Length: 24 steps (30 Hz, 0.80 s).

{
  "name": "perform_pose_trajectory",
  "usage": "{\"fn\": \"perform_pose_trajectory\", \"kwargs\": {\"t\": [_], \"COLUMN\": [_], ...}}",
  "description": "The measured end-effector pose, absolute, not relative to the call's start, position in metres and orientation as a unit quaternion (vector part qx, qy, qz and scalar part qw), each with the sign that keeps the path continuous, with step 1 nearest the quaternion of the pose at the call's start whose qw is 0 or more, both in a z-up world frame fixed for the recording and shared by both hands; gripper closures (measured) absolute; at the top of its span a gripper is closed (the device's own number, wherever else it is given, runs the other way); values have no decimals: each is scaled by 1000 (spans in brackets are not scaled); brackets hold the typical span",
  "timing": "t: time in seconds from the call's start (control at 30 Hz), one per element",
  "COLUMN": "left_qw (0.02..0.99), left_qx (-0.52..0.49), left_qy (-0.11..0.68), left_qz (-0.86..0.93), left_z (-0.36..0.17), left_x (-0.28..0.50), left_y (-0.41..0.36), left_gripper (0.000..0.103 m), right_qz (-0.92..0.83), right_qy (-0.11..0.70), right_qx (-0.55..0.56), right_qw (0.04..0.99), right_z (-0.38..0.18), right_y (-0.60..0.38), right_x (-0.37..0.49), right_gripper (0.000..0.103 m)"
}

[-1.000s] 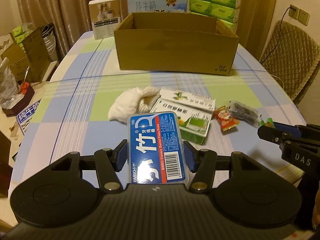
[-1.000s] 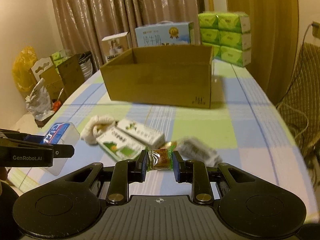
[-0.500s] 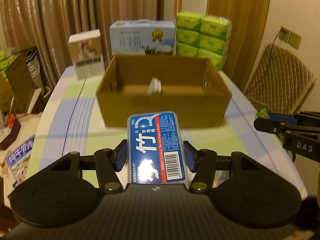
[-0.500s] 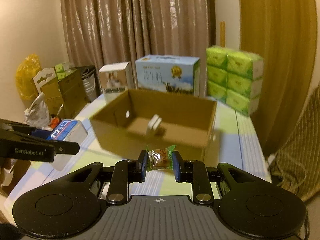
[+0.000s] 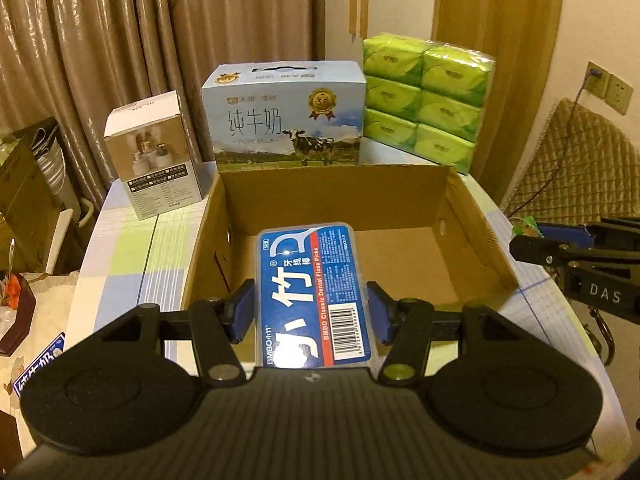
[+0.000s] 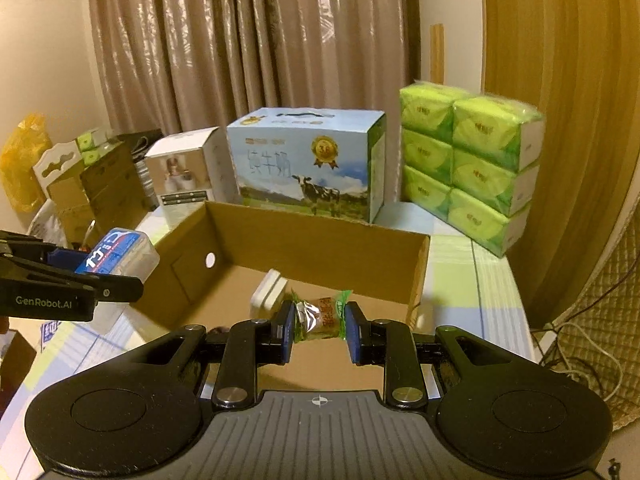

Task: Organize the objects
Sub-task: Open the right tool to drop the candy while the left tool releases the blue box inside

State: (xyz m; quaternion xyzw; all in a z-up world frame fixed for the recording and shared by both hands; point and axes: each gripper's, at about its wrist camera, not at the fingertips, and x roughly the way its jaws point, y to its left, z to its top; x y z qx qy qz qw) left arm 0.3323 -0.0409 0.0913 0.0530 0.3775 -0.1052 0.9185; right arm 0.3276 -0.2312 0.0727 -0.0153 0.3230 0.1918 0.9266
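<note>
two tongs hung over the open cardboard box [image 5: 472, 216]. the left gripper [image 5: 311, 312] was clamped on a blue floss pick case [image 5: 314, 292]; the right gripper [image 6: 319, 326], to its right, pinched a wrapped candy [image 6: 320, 316]. a small white item [image 6: 267, 294] lay inside the box ahead of the right tongs.

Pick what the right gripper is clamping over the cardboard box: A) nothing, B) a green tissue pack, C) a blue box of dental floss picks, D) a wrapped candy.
D: the right gripper is shut on a green-ended wrapped candy; the floss picks box sits in the left gripper.
</note>
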Motion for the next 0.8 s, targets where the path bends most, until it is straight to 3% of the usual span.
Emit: {"fn": "perform_pose_trajectory", "kwargs": {"t": [0.17,0.2,0.27,0.3,0.33,0.37,0.7,0.8], "left_qw": [917,918,920,920,921,923,926,929], "left_qx": [49,47,40,34,26,15,-18,-15], "left_qy": [381,379,374,372,371,368,362,356], "left_qz": [-107,-109,-114,-116,-117,-114,-102,-100], "left_z": [79,77,72,69,66,63,69,75], "left_x": [360,365,375,379,384,389,352,320], "left_y": [-39,-39,-40,-40,-39,-38,-18,-15], "left_gripper": [50,50,50,46,35,32,32,27], "right_qz": [196,200,206,204,201,200,189,190], "right_qy": [320,317,314,311,304,300,305,299], "right_qx": [3,4,14,20,26,27,38,46], "right_qw": [927,927,927,928,931,932,933,934], "right_z": [58,56,49,47,47,46,62,70], "right_y": [-231,-230,-230,-232,-234,-237,-264,-269], "right_x": [352,356,364,365,364,362,300,264], "right_gripper": [79,74,22,18,18,18,18,14]}}
